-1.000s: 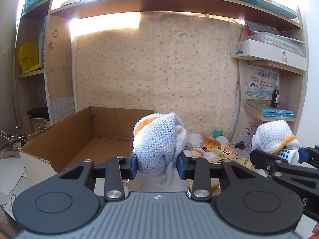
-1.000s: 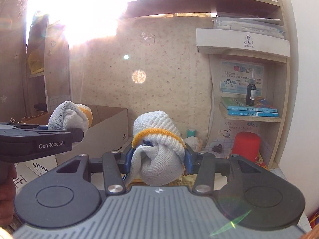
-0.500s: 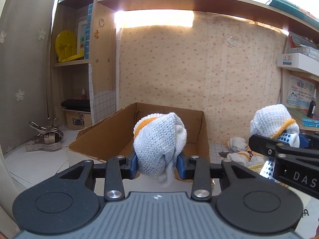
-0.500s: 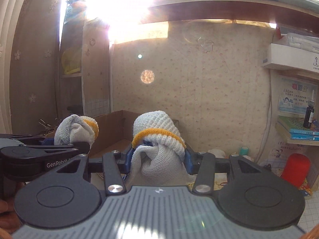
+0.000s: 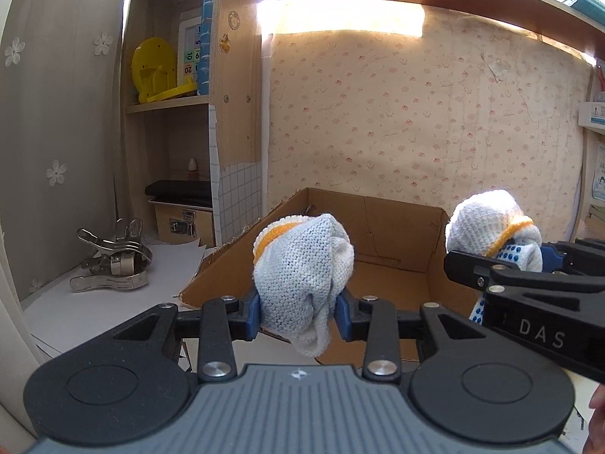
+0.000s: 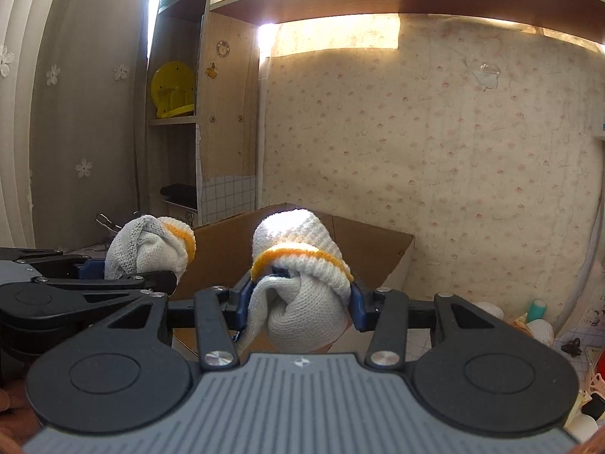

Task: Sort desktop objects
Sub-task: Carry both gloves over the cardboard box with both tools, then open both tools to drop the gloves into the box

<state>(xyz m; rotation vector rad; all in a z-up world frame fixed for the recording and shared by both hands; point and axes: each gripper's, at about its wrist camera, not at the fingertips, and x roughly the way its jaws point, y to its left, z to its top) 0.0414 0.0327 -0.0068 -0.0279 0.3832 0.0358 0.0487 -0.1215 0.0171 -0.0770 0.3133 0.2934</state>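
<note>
Where the left wrist view looks along its own fingers, the left gripper (image 5: 298,308) pinches a rolled white knit glove with an orange cuff band (image 5: 302,276) between its blue pads, the bundle sitting at the centre of the frame in front of an open cardboard box (image 5: 397,249). At the right edge the right gripper (image 5: 529,265) shows from the side, clamped on a second rolled glove with blue dots (image 5: 491,227), level with the box's right wall. Metal clips (image 5: 111,261) lie on white paper at the left, below a shelf with a yellow plastic toy (image 5: 155,70).

In the right wrist view, the right gripper (image 6: 298,308) is pressed onto its rolled glove (image 6: 302,276) at the centre of the frame, orange band on top, the cardboard box (image 6: 374,253) behind it. At the left, the left gripper (image 6: 124,278) holds the other glove bundle (image 6: 151,246) in front of the box's left wall. Small items lie blurred on the desk at the lower right
</note>
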